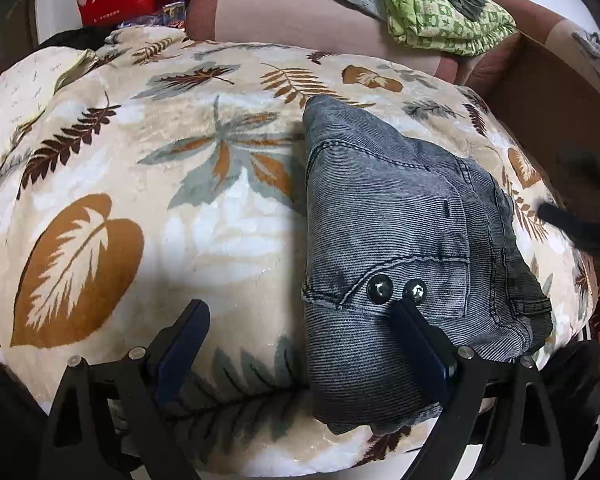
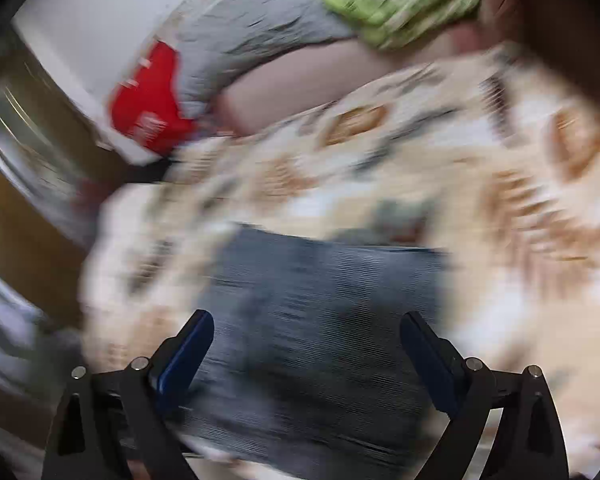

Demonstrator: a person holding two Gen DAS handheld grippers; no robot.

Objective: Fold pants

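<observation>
- Left wrist view: your left gripper (image 1: 302, 312) has its jaws wide apart and empty. The folded pants (image 1: 400, 232) lie on the leaf-print blanket (image 1: 140, 160); the right-hand jaw sits over the pants by their two rivets, the other over bare blanket.
- Right wrist view, blurred: your right gripper (image 2: 306, 326) has its jaws wide apart, with the pants (image 2: 320, 300) lying beneath and between them, ungripped.

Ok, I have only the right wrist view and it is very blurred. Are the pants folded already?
Observer: Yes. The left wrist view shows the pants as a compact folded bundle on the leaf-print blanket.
Operator: Which part faces up?
Observer: A pocket with two metal studs.
Operator: Is the other gripper holding them?
Observer: No. The left gripper is open; one finger is over the pants, but nothing is clamped.
</observation>
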